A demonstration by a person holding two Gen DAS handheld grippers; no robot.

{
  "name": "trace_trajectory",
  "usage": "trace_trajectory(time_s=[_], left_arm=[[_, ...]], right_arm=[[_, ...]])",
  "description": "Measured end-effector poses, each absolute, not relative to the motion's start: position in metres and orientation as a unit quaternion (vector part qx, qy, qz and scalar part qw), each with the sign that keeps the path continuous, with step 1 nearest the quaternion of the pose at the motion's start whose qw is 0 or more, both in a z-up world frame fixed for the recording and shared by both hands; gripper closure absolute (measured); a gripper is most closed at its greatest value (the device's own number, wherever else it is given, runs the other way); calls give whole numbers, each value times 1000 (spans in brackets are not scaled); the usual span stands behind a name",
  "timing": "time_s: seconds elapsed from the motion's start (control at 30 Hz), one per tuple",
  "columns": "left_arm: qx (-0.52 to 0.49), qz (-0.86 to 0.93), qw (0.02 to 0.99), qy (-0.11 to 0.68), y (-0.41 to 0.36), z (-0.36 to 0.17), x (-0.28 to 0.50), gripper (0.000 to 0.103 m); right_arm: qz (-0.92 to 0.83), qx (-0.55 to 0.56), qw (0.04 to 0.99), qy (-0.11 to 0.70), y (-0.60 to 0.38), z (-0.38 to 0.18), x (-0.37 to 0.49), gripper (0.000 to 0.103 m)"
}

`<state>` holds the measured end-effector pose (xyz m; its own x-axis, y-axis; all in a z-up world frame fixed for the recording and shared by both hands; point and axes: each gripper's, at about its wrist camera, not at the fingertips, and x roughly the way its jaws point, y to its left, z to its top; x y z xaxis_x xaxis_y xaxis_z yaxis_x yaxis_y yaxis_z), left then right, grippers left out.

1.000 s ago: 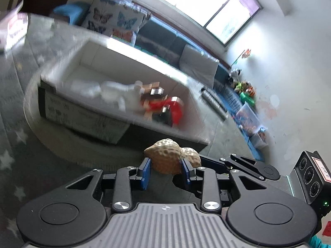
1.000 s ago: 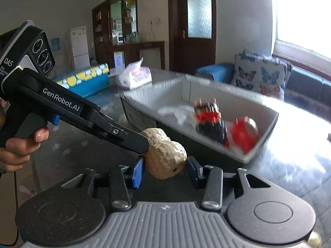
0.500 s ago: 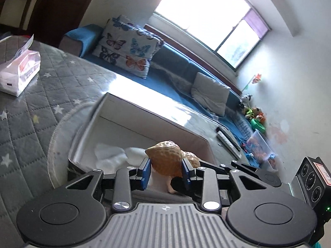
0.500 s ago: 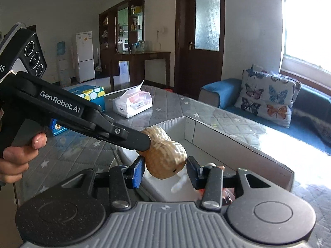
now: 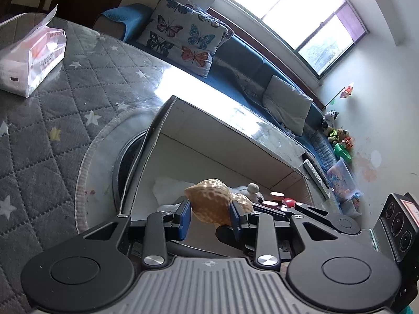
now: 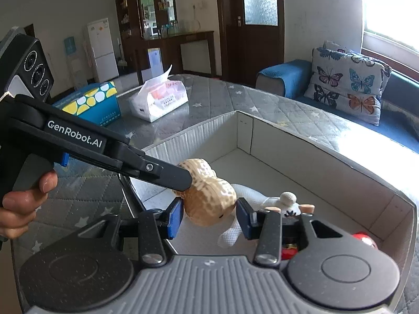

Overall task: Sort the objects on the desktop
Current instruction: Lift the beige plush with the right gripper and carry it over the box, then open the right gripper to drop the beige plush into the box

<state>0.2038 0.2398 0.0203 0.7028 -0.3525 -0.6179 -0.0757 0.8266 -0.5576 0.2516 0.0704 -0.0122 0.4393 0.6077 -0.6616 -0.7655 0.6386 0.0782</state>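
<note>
A tan peanut-shaped toy [image 5: 212, 204] [image 6: 209, 196] hangs above the open white cardboard box [image 5: 222, 141] [image 6: 288, 151]. My left gripper [image 5: 209, 216] is shut on one end of the peanut; its arm shows in the right wrist view [image 6: 167, 172]. My right gripper [image 6: 209, 216] brackets the other end of the peanut with its blue pads [image 6: 175, 217] a little apart from it, so it is open. In the box lie a white plush toy [image 6: 262, 204] and red toys [image 6: 364, 236] [image 5: 288, 201].
The box stands on a grey quilted star-pattern table cover [image 5: 39, 120]. A tissue pack [image 5: 28, 62] [image 6: 159, 99] and a blue spotted box [image 6: 91, 102] sit farther off. A sofa with a butterfly cushion [image 5: 186, 36] [image 6: 348, 81] lies beyond the table.
Both grippers have risen with the peanut and moved over the box, so I look down into it now. The left grip on the peanut is unchanged.
</note>
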Motion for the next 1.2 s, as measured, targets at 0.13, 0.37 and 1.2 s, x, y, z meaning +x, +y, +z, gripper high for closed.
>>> trace_trajectory(time_s=[0.13,0.37,1.2], left_arm=[[-273,-73,877,388,239,22,206,69],[-264,-53,874,405,238,25,212,69],[-250,-38,880,402,230,36,204,69]], right_arm=[[406,-144,836,340,80,-13,250,59],[406,-166,828,349,90,-14,253,58],[407,-163,836,328,79,-2,248,58]])
